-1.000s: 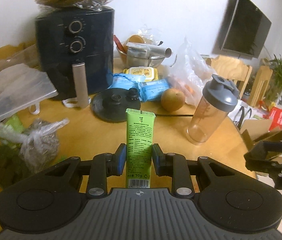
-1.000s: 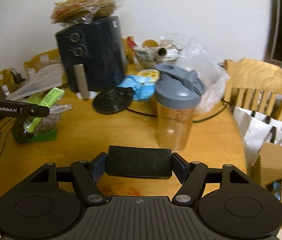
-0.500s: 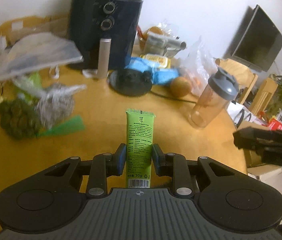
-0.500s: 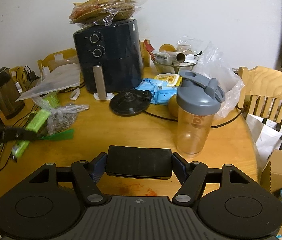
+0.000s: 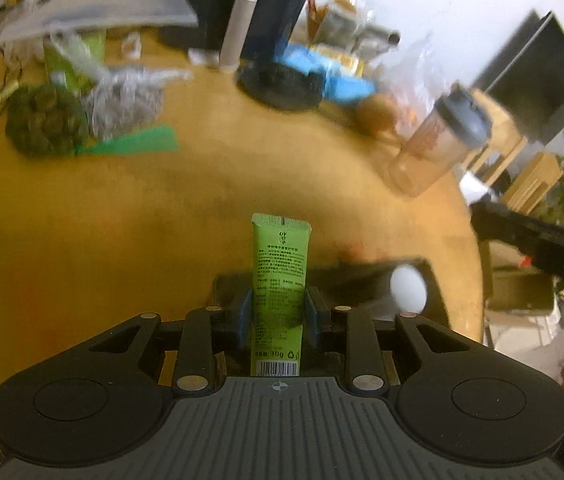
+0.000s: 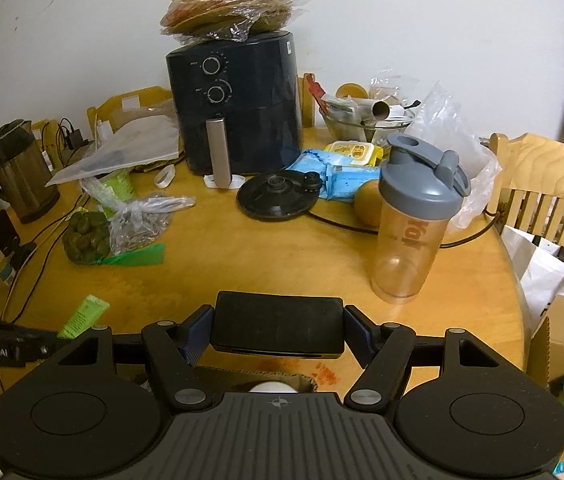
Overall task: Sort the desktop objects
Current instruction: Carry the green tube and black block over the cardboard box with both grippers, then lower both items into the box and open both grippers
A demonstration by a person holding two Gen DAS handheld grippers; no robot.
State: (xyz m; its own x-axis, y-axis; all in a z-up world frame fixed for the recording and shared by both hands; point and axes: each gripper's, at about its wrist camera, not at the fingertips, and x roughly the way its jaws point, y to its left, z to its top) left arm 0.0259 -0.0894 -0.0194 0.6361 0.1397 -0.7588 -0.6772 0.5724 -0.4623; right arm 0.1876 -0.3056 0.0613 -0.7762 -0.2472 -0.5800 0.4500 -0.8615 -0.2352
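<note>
Warm, dim indoor light gives the round wooden table (image 6: 266, 256) a yellow cast. The left wrist view is heavily motion-blurred: the clear shaker bottle with grey lid (image 5: 437, 140) and the netted bag of green balls (image 5: 44, 122) smear, while the green squeeze tube (image 5: 280, 276) stays sharp. The right wrist view is crisp. Fisheye distortion bends both frames' edges, with dark corners.

Both wrist views look across the same round table (image 6: 242, 264) from its near edge, left tilted downward
</note>
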